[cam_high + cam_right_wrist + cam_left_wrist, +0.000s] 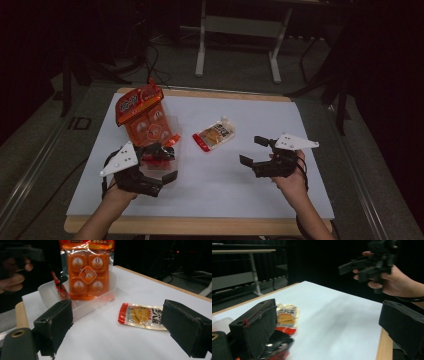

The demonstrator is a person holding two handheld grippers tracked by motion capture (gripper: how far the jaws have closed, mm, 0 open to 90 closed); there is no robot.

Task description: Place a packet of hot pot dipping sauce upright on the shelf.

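Clear plastic tray holds the upright orange snack pack and a dark red-black packet; your left tongs and right tongs gape wide, empty.

We see a wooden table with a large white sheet spread over most of its top; the bare wood shows only along the edges. On the sheet stands a clear plastic tray near the left side. Just to the right of the tray, apart from it, a small snack packet lies flat on the sheet.
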